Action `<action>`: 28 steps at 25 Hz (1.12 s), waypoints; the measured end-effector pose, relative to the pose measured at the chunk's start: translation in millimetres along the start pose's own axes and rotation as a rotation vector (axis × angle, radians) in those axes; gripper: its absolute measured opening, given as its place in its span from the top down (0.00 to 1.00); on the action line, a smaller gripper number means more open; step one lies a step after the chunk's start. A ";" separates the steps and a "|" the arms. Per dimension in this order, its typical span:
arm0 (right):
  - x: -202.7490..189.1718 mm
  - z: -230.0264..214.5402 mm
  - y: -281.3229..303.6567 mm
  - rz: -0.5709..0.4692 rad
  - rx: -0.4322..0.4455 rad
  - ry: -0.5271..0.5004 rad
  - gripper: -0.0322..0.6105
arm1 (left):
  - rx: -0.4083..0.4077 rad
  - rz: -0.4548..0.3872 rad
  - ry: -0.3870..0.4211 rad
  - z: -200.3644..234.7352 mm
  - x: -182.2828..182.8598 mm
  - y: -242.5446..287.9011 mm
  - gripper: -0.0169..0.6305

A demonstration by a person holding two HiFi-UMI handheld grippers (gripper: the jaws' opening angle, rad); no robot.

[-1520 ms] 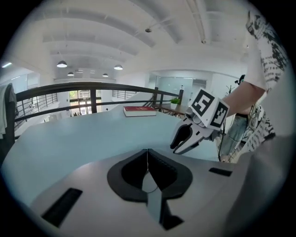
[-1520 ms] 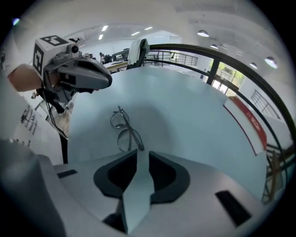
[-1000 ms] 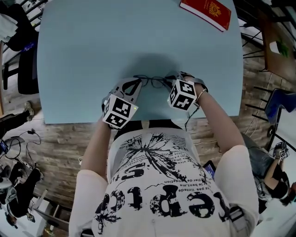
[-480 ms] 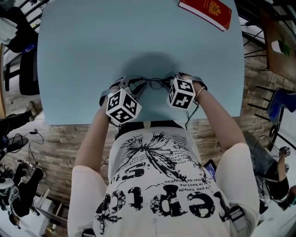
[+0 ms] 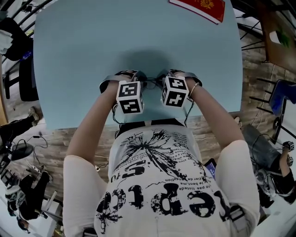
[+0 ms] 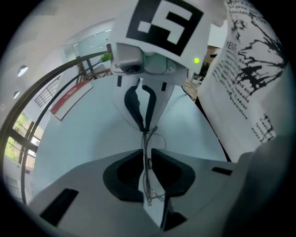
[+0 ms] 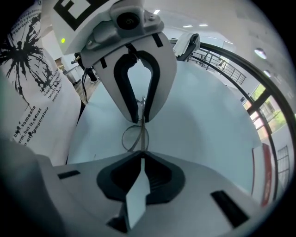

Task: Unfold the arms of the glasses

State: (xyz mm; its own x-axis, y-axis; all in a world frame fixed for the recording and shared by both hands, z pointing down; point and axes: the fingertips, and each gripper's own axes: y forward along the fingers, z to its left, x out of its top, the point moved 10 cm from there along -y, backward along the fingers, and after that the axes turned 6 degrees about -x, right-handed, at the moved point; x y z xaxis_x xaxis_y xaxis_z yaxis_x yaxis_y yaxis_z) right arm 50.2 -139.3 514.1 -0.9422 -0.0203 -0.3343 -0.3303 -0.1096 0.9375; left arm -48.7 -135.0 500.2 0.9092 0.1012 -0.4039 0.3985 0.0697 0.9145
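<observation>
The thin wire-framed glasses (image 5: 150, 84) sit low over the pale blue table (image 5: 92, 46), near its front edge, mostly hidden between my two grippers. My left gripper (image 5: 135, 79) points steeply down at them. In the left gripper view its jaws (image 6: 147, 155) are closing around a thin wire arm of the glasses (image 6: 147, 178), with a small gap still showing beside the wire. My right gripper (image 5: 164, 77) faces it closely and is shut on the frame (image 7: 140, 155). One round lens (image 7: 134, 137) shows just beyond its pads.
A red book (image 5: 199, 7) lies at the table's far edge. The table's front edge (image 5: 138, 121) runs just below the grippers, against the person's printed shirt. Chairs and railings stand off the table's left and right sides.
My left gripper has moved right along the glasses toward the right gripper and rolled, so its marker cube shows a different face. The two grippers now stand close together.
</observation>
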 end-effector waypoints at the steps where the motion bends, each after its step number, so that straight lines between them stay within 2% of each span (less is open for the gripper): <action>1: 0.4 0.0 -0.1 -0.001 0.001 -0.001 0.89 | -0.012 0.023 0.027 0.6 1.7 3.0 0.87; 6: 1.6 -0.6 -0.8 -0.002 0.011 -0.001 0.89 | -0.042 0.097 0.117 4.4 10.9 12.1 0.89; 9: -0.3 -0.3 0.6 0.007 0.013 -0.011 0.89 | -0.049 0.104 0.135 6.0 13.9 14.7 0.91; 20: -12.9 -1.5 0.1 -0.005 0.008 0.046 0.89 | 0.009 0.008 0.102 5.1 9.9 7.3 0.92; 28: -13.8 -0.9 -1.4 -0.009 0.001 0.067 0.89 | 0.019 -0.084 0.037 4.1 0.1 -8.3 0.93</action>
State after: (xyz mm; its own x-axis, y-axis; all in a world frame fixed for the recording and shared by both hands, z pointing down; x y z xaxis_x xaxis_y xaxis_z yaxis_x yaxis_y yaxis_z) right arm 63.8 -139.7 517.3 -0.9332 -0.0862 -0.3489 -0.3393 -0.1089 0.9344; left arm -51.4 -139.6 492.7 0.8673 0.1325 -0.4798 0.4760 0.0609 0.8773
